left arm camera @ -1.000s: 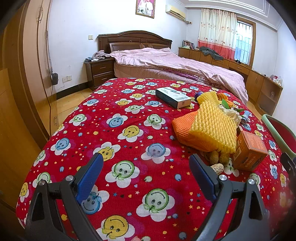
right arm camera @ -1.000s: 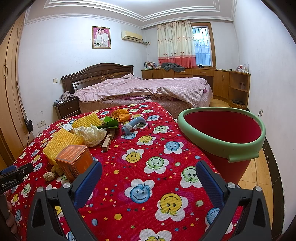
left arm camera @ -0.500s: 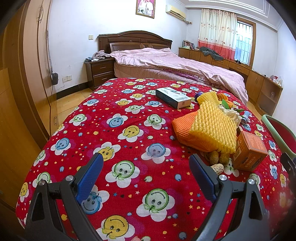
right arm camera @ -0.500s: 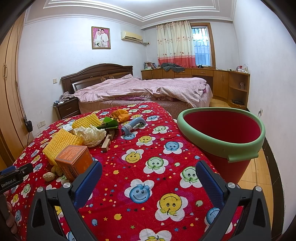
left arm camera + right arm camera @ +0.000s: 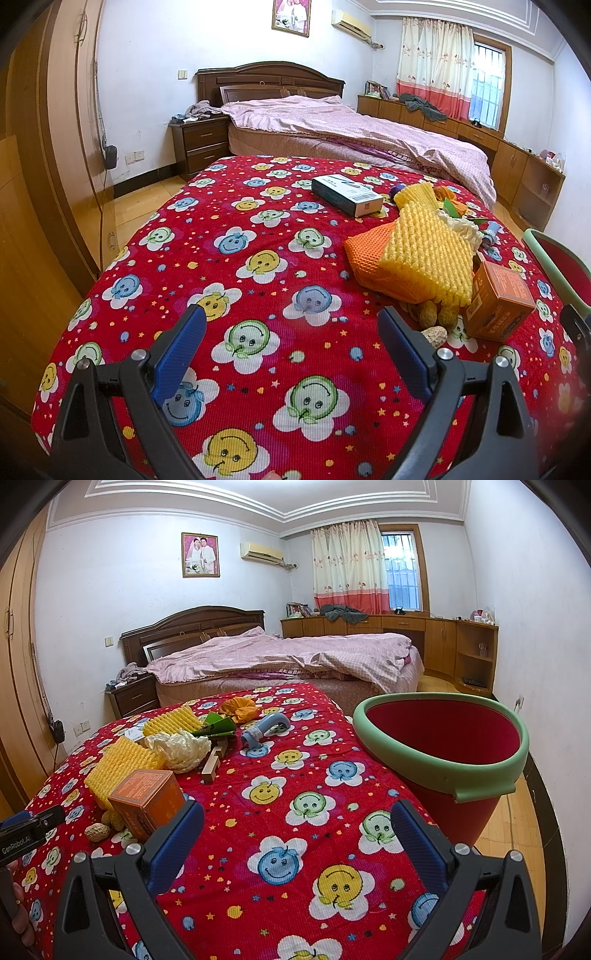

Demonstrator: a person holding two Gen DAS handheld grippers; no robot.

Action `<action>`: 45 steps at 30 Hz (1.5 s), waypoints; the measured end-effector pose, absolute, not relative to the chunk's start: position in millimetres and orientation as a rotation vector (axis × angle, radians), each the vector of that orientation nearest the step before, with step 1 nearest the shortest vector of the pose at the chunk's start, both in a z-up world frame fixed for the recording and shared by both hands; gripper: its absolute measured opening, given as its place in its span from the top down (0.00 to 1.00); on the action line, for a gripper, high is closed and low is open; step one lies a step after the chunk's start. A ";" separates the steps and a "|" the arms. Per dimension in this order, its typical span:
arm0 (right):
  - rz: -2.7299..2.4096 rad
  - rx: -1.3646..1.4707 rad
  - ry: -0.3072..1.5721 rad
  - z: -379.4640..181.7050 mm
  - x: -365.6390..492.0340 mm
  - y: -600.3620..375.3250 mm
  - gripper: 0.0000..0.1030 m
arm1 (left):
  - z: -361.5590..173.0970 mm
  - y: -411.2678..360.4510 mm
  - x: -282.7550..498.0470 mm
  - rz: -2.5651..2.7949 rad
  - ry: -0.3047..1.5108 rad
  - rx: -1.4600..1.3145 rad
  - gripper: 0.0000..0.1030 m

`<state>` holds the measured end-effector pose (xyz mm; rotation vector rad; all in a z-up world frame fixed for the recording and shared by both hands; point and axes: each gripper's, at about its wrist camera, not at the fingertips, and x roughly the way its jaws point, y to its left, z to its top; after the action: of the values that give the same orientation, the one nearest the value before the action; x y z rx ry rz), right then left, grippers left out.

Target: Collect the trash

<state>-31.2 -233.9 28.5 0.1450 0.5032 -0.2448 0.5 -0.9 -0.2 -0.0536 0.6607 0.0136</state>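
Left gripper [image 5: 291,325] and right gripper [image 5: 297,819]: fingers apart, empty, above the red smiley-flower cloth [image 5: 295,775]; orange box [image 5: 147,797] near red bucket [image 5: 439,753].

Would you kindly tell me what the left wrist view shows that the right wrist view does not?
Only the left wrist view shows the dark flat box and the orange foam pad. Only the right wrist view shows the whole red bin, the blue pipe piece and the wooden piece. Both show the orange carton, yellow foam net, peanuts and open, empty tongs.
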 end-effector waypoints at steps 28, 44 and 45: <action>-0.247 0.219 0.557 48.6 -28.1 -248.5 0.00 | 18.1 -60.9 67.3 -0.290 0.806 0.030 0.25; -0.219 0.212 0.573 61.2 -27.6 -233.3 0.00 | 36.3 -51.4 51.9 -0.455 0.772 -0.068 0.77; -0.211 0.210 0.574 62.8 -26.5 -231.3 0.00 | 40.3 -48.6 48.5 -0.452 0.759 -0.071 0.77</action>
<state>-26.5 -231.3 62.8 0.2101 0.5736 -0.2115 48.5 -48.6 40.3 -0.0710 0.7590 -0.4515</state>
